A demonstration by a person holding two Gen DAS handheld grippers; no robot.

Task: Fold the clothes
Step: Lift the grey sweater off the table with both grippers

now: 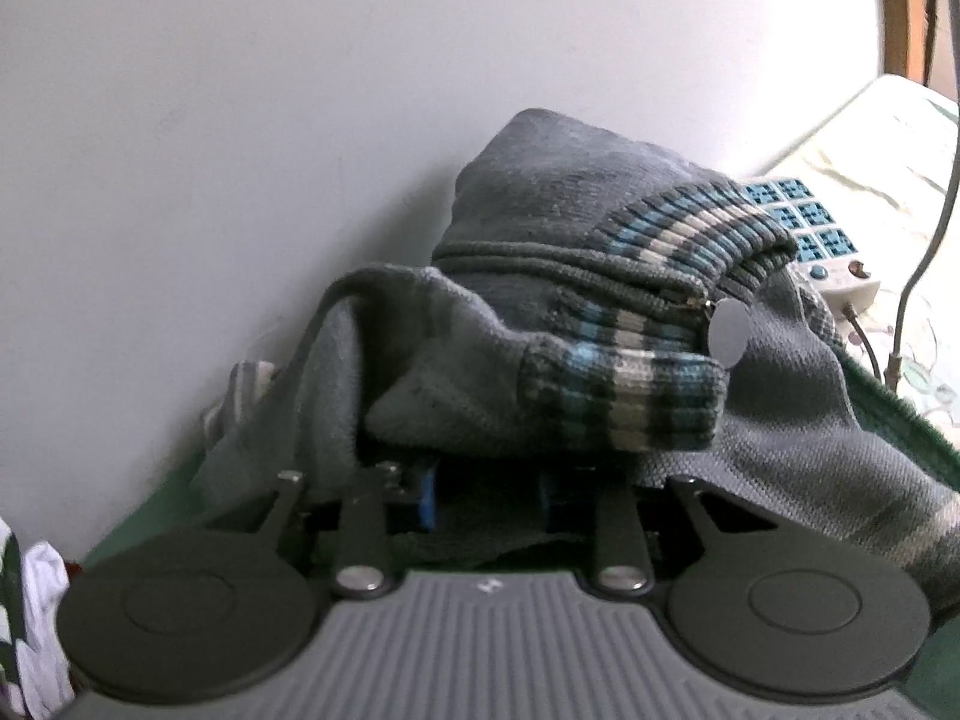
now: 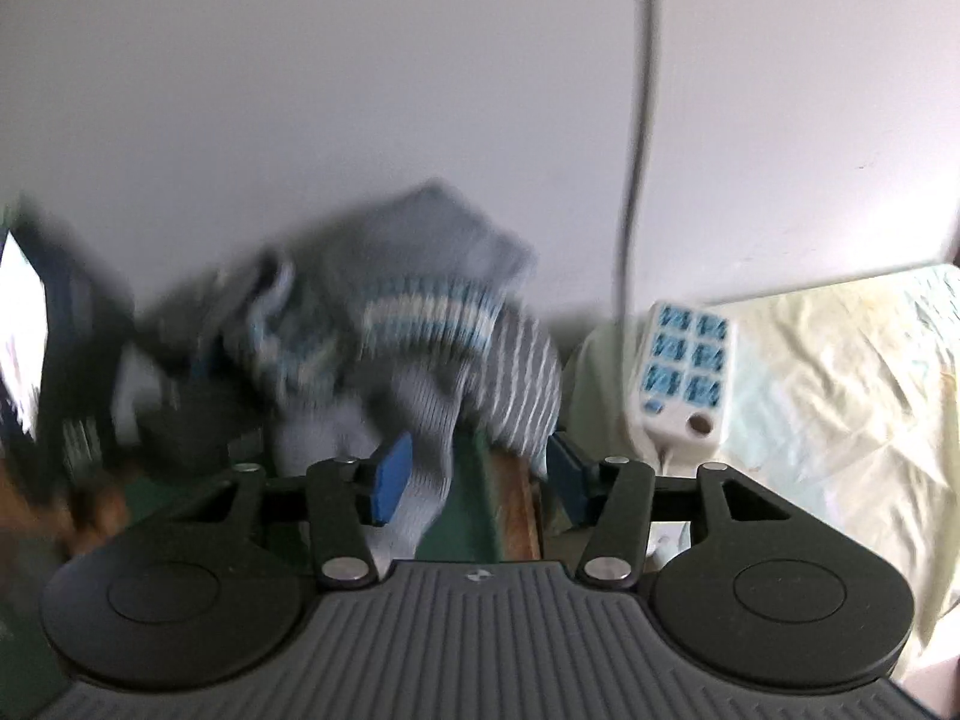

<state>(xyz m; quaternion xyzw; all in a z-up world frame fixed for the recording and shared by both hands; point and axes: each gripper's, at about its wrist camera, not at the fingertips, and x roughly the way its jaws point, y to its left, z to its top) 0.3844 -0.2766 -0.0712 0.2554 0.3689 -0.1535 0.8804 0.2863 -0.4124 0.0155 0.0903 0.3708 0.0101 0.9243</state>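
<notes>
A grey knit sweater (image 1: pixel 570 228) with blue, white and dark striped cuffs lies bunched against the white wall on a green surface. A silver zipper pull (image 1: pixel 728 333) hangs from it. My left gripper (image 1: pixel 489 498) sits under the sweater's folds; its blue pads are apart and the cloth drapes over them, so its hold is hidden. In the right wrist view the sweater (image 2: pixel 420 324) is blurred. My right gripper (image 2: pixel 474 474) is open, with a grey sleeve hanging beside its left pad (image 2: pixel 393 477).
A white power strip (image 1: pixel 834 252) with blue sockets lies right of the sweater, also in the right wrist view (image 2: pixel 681 378). A grey cable (image 2: pixel 636 120) runs up the wall. A pale bedsheet (image 2: pixel 840 390) lies right. White patterned cloth (image 1: pixel 36 612) sits far left.
</notes>
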